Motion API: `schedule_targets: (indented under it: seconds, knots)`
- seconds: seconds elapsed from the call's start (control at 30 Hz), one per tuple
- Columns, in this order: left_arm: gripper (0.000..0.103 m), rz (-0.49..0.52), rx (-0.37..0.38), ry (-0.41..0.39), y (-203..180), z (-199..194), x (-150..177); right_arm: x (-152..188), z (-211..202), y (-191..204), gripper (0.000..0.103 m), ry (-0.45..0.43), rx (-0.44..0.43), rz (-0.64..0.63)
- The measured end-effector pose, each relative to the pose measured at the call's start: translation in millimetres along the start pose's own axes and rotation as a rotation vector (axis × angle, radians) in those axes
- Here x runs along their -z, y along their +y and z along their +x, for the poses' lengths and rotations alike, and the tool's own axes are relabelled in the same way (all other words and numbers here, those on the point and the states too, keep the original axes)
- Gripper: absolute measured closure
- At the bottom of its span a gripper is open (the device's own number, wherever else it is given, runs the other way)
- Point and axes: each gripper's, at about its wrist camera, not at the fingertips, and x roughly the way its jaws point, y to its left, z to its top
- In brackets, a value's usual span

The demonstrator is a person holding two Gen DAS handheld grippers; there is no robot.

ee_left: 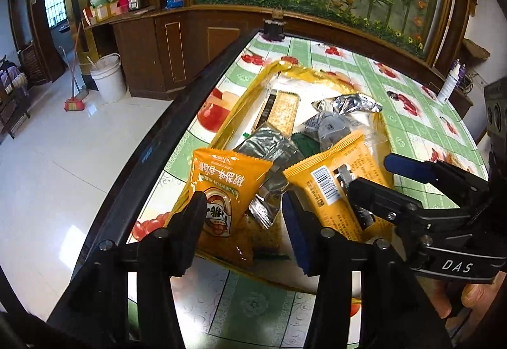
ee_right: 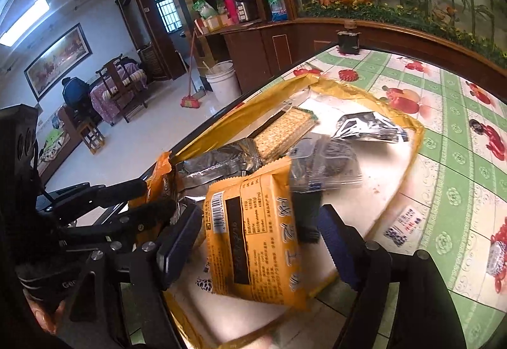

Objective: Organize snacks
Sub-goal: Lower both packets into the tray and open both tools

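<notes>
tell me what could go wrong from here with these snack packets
The orange packet between the left gripper's open jaws sits at the tray's table-edge side; a nudge might tip it toward the floor. The right gripper straddles another orange packet; closing could also snag the silver wrapper beside it.

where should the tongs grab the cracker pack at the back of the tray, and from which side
Grip the cracker pack across its narrow width, near its exposed far end. It lies flat and long in the yellow tray, its near end tucked under a silver wrapper, so probably come from above, fingers straddling the long edges.
</notes>
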Motion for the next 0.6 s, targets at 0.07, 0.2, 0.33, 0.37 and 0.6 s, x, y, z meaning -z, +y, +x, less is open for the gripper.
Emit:
schedule_targets:
  seconds: [0.07,0.2,0.33,0.37,0.6]
  knots:
    - [0.054,0.012,-0.021,-0.020,-4,-8,-1,3,-15,-5,0.024,-0.019,0.011,0.006]
    - [0.043,0.040,-0.048,-0.081,-18,-30,-4,15,-51,-19,0.020,-0.073,0.056,0.023]
    - [0.038,0.083,-0.052,-0.143,-39,-54,-6,29,-88,-39,0.020,-0.115,0.107,0.056]
    - [0.038,0.094,-0.051,-0.151,-44,-59,-6,32,-97,-45,0.020,-0.123,0.124,0.067]
    - [0.029,0.168,-0.051,-0.204,-81,-84,-4,62,-150,-84,0.018,-0.160,0.221,0.150]
